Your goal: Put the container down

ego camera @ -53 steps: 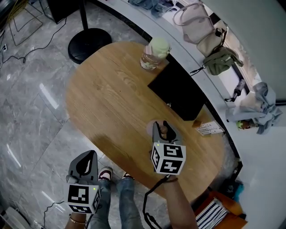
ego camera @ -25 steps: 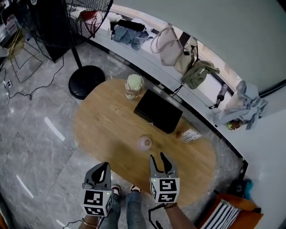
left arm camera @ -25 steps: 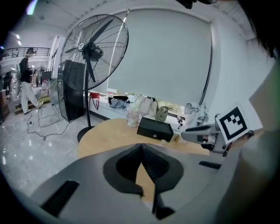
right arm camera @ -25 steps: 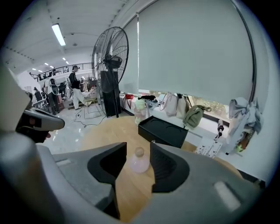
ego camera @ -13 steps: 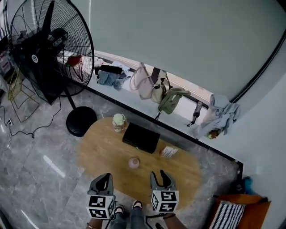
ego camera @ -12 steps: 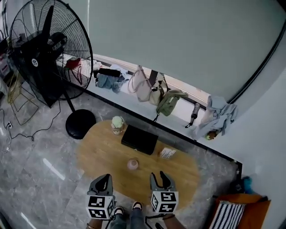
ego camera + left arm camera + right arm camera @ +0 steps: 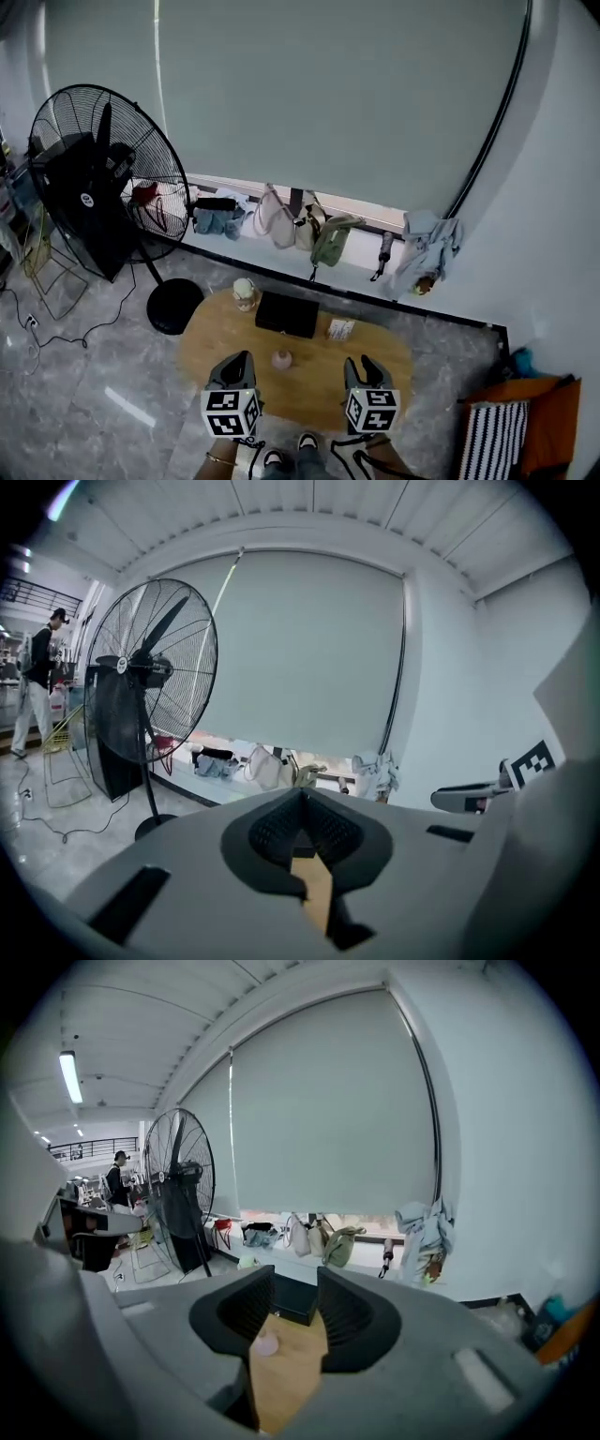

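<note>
At the left of the head view a big black pedestal fan [image 7: 89, 187] stands on the grey floor, away from the work. Low in the frame, left of centre, the left gripper [image 7: 240, 358] hangs over the near edge of the oval wooden table [image 7: 211, 342]. In the left gripper view its dark jaws meet at the tips with nothing caught between them.

Just right of it in the picture, the small pink rounded container [image 7: 281, 359] sits alone on bare wood in the near half of the tabletop. A flat black case [image 7: 287, 314] lies behind it and a pale-lidded jar [image 7: 245, 292] stands toward the upper left.

Further right, the right gripper [image 7: 364, 363] hangs at the same level with its jaws standing apart. They have just been closing a little, on nothing. In the right gripper view the container shows through the gap, low and left, but far off on the table and well apart from the pads.

I'd judge the putting-down done: the container rests on the table and neither tool touches it. In the picture it lies between the two grippers, nearer the left one, and both seem well above it. All that looks left is to keep both grippers clear so nothing knocks it.
</note>
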The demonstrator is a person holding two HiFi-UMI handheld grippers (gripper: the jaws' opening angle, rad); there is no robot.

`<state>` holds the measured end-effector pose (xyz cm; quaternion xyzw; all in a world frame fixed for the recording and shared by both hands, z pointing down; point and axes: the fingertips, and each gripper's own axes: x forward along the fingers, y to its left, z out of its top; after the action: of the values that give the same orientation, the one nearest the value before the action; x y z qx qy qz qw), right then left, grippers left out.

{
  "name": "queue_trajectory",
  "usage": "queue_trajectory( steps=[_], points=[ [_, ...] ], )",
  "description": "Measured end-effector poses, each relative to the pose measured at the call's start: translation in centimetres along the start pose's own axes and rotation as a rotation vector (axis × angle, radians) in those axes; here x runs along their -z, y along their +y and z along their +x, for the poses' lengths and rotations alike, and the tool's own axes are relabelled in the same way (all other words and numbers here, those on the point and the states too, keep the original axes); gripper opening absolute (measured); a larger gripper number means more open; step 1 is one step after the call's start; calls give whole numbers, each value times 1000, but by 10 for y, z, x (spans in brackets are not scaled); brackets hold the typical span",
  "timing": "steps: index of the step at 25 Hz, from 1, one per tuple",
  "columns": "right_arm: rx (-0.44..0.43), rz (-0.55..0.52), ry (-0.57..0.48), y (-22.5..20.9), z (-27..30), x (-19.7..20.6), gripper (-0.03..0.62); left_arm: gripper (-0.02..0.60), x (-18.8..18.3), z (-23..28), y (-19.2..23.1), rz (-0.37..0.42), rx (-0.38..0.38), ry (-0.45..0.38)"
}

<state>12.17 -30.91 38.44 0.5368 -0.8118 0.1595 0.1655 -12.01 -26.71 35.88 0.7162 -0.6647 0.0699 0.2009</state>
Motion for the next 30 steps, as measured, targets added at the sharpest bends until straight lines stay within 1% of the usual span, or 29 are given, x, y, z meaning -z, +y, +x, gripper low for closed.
queue_trajectory(
  steps=[4,6,7,9,10,13,21,30],
  points=[
    [61,17,-96,-19,-27,-26,141,-6,-28,1,-13,51,35,-49],
    [99,24,-130,-30,-41,-35,132,-6,-37,0,-18,63,41,-62],
    [119,26,-143,-34,-47,-39,117,-6,-42,0,-19,61,43,-70],
    [153,27,-157,-43,-55,-44,58,-6,-51,1,-21,50,50,-84],
    [165,28,-157,-46,-57,-45,38,-6,-55,3,-22,47,53,-89],
    [183,35,-146,-52,-60,-45,6,-6,-60,6,-27,53,59,-91],
    [188,30,-135,-54,-60,-48,6,-6,-61,10,-33,42,68,-89],
    [187,-7,-119,-58,-62,-49,6,-6,-57,14,-39,32,64,-83]
  ],
)
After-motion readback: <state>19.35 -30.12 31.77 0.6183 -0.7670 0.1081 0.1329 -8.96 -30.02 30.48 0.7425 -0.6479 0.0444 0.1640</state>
